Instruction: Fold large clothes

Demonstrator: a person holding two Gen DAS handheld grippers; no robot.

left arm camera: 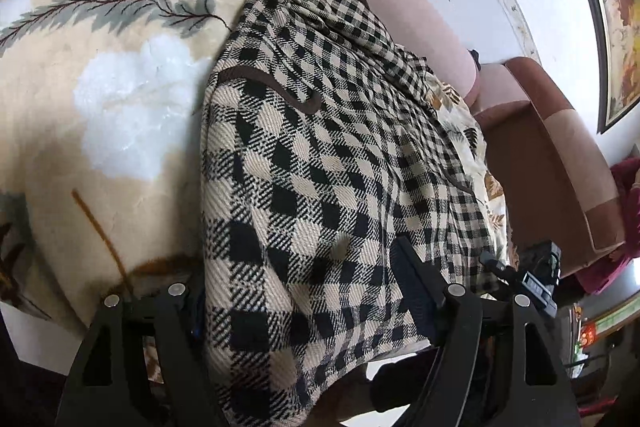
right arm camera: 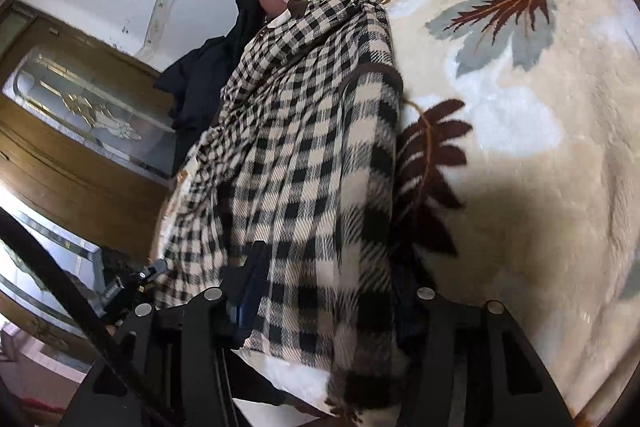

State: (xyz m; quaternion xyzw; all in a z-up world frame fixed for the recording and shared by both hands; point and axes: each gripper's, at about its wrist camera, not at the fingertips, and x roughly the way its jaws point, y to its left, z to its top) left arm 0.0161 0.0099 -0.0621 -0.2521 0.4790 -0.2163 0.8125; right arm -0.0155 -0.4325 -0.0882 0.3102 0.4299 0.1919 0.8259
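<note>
Garment [left arm camera: 320, 163], one checked piece, lies on one leaf-print blanket [left arm camera: 120, 75]. Left gripper [left arm camera: 304, 291] and right gripper [right arm camera: 320, 283] each straddle its hem; whether they clamp it, I cannot tell.

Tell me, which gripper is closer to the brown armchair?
Right. The right gripper sits toward the brown armchair; the left gripper straddles the checked garment, farther off.

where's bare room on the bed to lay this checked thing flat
Free: the leaf-print blanket beside the checked garment, the wide side away from the sofa. Crowded: the sofa-side strip, with bunched folds and dark clothes at the far end.
</note>
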